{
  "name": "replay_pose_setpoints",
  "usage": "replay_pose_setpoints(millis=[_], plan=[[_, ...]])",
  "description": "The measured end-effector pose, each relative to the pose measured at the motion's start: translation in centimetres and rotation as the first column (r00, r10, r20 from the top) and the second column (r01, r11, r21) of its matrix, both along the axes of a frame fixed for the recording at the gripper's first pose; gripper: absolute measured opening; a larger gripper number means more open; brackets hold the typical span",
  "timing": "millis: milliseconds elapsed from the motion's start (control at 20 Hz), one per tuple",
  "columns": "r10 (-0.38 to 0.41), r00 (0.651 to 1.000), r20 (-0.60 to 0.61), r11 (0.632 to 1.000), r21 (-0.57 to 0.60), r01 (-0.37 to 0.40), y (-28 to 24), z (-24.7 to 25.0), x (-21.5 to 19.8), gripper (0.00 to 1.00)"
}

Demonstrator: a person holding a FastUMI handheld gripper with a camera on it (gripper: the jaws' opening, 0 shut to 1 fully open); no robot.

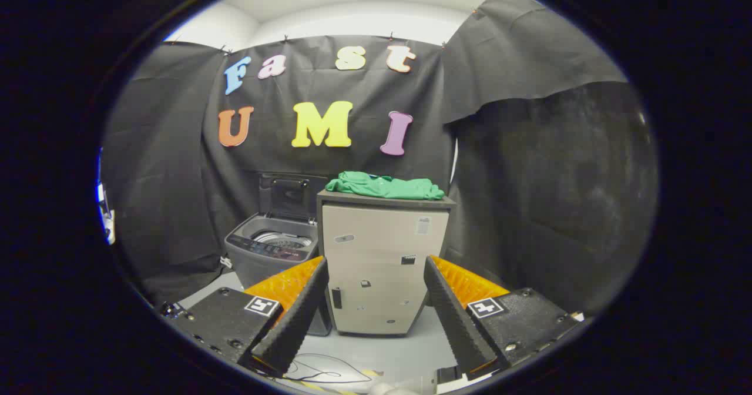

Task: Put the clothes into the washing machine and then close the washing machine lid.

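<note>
A green garment (385,186) lies crumpled on top of a beige cabinet (382,265), straight ahead and well beyond the fingers. To the cabinet's left stands a grey top-loading washing machine (271,248) with its lid (292,196) raised upright against the wall, and the drum opening shows. My gripper (376,263) is open, its two fingers spread wide with nothing between them, far short of the garment.
Black cloth walls close the booth behind and on both sides. The grey floor (399,354) runs from the fingers to the cabinet, with a thin cable (320,371) lying on it just ahead of the fingers.
</note>
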State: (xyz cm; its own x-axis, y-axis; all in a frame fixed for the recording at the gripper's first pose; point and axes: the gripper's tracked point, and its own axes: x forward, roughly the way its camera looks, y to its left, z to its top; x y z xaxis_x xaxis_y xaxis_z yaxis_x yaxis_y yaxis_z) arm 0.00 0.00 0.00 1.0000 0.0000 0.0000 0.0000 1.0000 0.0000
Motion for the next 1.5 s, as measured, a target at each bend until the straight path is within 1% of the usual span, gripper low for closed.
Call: replay_pose_setpoints(millis=[550, 900, 1050, 1150, 1250, 1350, 1500], plan=[[0.035, 0.999, 0.014, 0.999, -0.004, -0.035, 1.5, 1.1, -0.2, 1.0], [0.031, 0.999, 0.013, 1.0, 0.001, -0.031, 2.0, 2.0, -0.1, 1.0], [0.018, 1.0, 0.025, 1.0, 0.011, -0.018, 1.9, 3.8, 0.1, 1.0], [-0.002, 1.0, 0.027, 1.0, -0.01, 0.002, 1.5, 5.3, 0.8, 1.0], [-0.011, 0.998, 0.056, 1.0, -0.004, 0.011, 1.2, 7.9, 1.6, 1.0], [-0.028, 0.996, 0.081, 0.999, 0.029, 0.026, 0.4, 10.7, 3.2, 1.0], [-0.071, 0.993, 0.096, 0.997, 0.047, 0.067, -1.4, 14.3, 7.1, 1.0]])
